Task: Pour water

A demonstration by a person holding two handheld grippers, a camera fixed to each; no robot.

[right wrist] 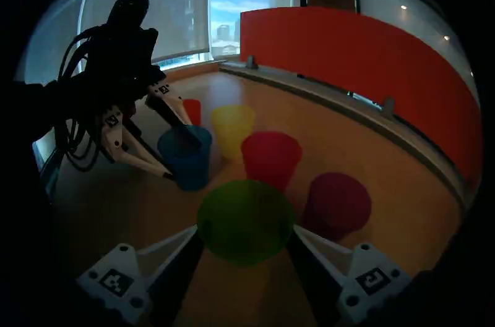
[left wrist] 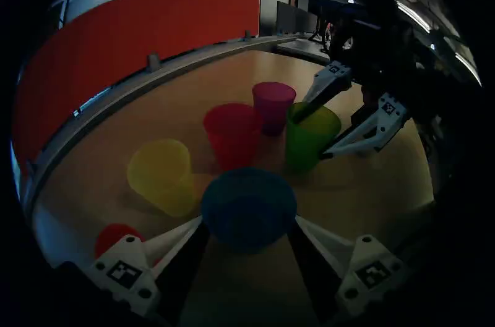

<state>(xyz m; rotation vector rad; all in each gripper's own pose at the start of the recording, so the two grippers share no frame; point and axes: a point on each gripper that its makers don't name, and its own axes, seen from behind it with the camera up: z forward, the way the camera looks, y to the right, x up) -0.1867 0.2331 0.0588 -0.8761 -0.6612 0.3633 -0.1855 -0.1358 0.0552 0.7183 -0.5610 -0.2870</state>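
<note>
Clamps a blue translucent plastic cup (left wrist: pixel 249 200) at 6 o'clock in the left gripper view with the left gripper (left wrist: pixel 249 228), fingers pressed on both its sides; beyond, a yellow plastic cup (left wrist: pixel 161 175) at 8 o'clock, a red plastic cup (left wrist: pixel 233 135) at centre, a magenta plastic cup (left wrist: pixel 273 106) at 1 o'clock. Finds at 3 o'clock the right gripper (left wrist: pixel 310 135) closed round a green translucent plastic cup (left wrist: pixel 306 149), upright on the wooden table (left wrist: pixel 371 185). Squeezes that green cup (right wrist: pixel 245 216) at 6 o'clock in the right gripper view, blue cup (right wrist: pixel 187 163) upright at 9 o'clock.
</note>
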